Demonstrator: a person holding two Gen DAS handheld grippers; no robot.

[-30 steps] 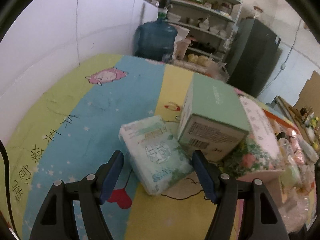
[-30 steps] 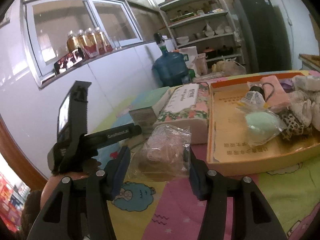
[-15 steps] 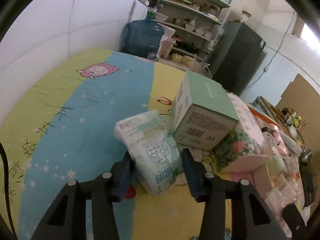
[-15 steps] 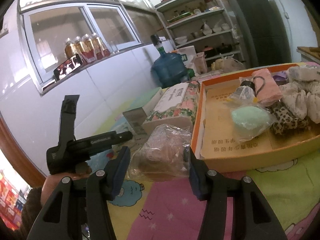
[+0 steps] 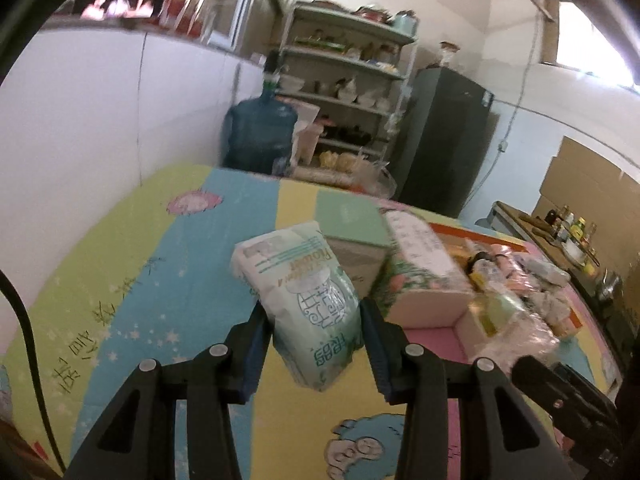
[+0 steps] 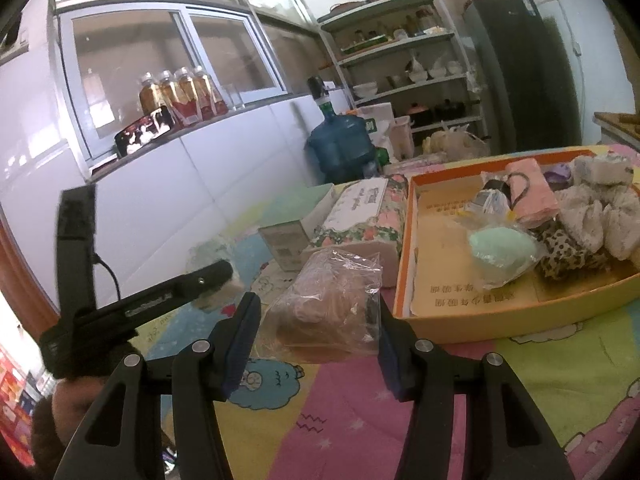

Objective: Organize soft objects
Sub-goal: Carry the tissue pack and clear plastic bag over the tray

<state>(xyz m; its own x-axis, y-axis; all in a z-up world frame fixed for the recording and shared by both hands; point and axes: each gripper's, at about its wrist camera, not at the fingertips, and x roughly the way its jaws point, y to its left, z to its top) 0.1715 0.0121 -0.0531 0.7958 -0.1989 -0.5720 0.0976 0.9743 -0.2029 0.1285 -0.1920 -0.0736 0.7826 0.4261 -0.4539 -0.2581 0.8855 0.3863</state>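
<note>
1. Lettering on the tissue pack [image 5: 310, 304] is teal, too blurred to read.
2. Left gripper [image 5: 312, 350] clamps it, raised above the mat [image 5: 120, 280].
3. Right gripper [image 6: 318, 340] squeezes a clear bag [image 6: 332, 304] near the tray [image 6: 480, 320].

left tool [image 5: 312, 344] and right tool [image 6: 318, 340] each clamp a soft pack, raised side by side.

I work in a home kitchen: beside the black fridge [image 6: 524, 68] stands an open shelf [image 6: 404, 60] of bowls and pots, a blue water jug [image 6: 340, 148] left of it, oil bottles [image 6: 180, 92] farther left.
</note>
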